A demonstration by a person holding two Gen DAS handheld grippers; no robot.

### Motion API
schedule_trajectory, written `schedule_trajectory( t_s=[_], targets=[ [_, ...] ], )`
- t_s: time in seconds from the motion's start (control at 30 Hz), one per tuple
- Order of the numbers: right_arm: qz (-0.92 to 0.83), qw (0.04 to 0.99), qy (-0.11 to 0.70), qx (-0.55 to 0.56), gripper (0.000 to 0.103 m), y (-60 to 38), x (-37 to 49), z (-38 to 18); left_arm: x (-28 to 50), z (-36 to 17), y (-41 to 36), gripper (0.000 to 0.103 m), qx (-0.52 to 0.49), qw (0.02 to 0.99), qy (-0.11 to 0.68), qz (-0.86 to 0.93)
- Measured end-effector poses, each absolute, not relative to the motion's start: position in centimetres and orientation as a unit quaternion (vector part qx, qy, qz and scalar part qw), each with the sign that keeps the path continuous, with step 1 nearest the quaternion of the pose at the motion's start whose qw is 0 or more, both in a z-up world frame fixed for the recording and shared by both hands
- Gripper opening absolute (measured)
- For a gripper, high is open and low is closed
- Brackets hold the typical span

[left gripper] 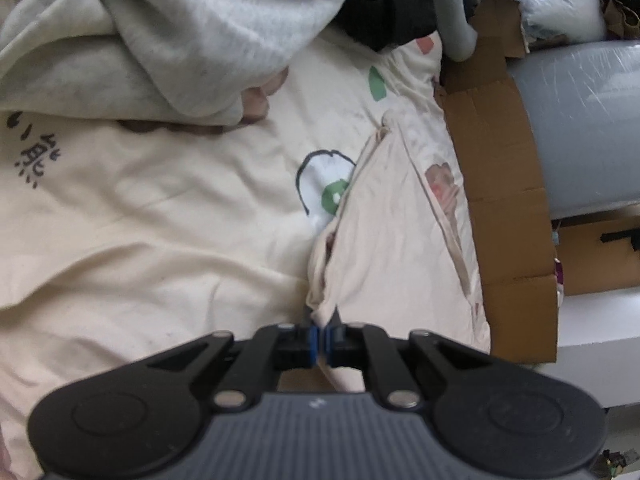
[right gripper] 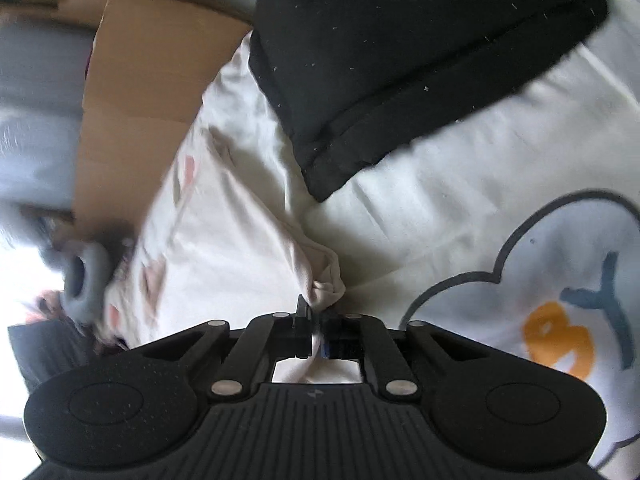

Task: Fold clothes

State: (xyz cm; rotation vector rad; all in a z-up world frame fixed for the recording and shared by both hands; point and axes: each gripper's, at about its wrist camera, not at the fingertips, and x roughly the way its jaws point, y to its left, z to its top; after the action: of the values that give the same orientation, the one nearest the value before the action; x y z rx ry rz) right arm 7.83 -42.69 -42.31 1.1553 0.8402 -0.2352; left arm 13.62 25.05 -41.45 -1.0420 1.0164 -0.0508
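A pale pink garment with faint pink prints lies over a cream printed sheet, along the cardboard at the right. My left gripper is shut on its near corner, with cloth bunched between the blue pads. In the right wrist view the same pale pink garment stretches away to the upper left, and my right gripper is shut on another bunched corner of it.
A grey-white fleece garment and a black garment lie at the back. A folded black garment lies on the sheet. Cardboard edges the bed, with a grey roll beyond. A grey handle shows at the left.
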Motion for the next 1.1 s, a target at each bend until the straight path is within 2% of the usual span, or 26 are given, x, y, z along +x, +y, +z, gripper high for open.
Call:
schedule_trajectory(
  t_s=[0.17, 0.23, 0.37, 0.47, 0.77, 0.8, 0.93, 1.1],
  targets=[
    [-0.119, 0.771, 0.379, 0.498, 0.024, -43.2, 7.3, -40.0, 13.7, -41.8, 25.2, 0.008, -0.476, 0.746, 0.466, -0.024],
    [-0.123, 0.781, 0.373, 0.486, 0.024, -43.5, 7.2, -38.9, 13.7, -42.0, 25.3, 0.017, -0.475, 0.747, 0.465, -0.022],
    [-0.118, 0.803, 0.362, 0.458, 0.024, -43.4, 7.9, -36.7, 13.6, -42.8, 25.7, 0.022, -0.484, 0.745, 0.458, -0.024],
    [-0.097, 0.813, 0.363, 0.446, 0.024, -42.7, 9.2, -35.8, 14.1, -43.7, 25.9, 0.031, -0.494, 0.738, 0.456, -0.05],
    [-0.017, 0.823, 0.398, 0.405, 0.024, -38.0, 13.6, -34.9, 17.1, -44.9, 26.9, 0.03, -0.499, 0.728, 0.451, -0.129],
    [-0.012, 0.823, 0.409, 0.393, 0.024, -37.4, 14.3, -35.0, 17.2, -45.0, 27.0, 0.028, -0.499, 0.727, 0.453, -0.132],
    [0.019, 0.827, 0.435, 0.356, 0.024, -34.9, 16.5, -35.1, 17.2, -45.0, 27.1, 0.008, -0.492, 0.724, 0.463, -0.138],
    [0.052, 0.832, 0.472, 0.286, 0.024, -29.8, 19.4, -35.5, 16.8, -44.3, 27.6, 0.005, -0.485, 0.726, 0.471, -0.125]
  ],
)
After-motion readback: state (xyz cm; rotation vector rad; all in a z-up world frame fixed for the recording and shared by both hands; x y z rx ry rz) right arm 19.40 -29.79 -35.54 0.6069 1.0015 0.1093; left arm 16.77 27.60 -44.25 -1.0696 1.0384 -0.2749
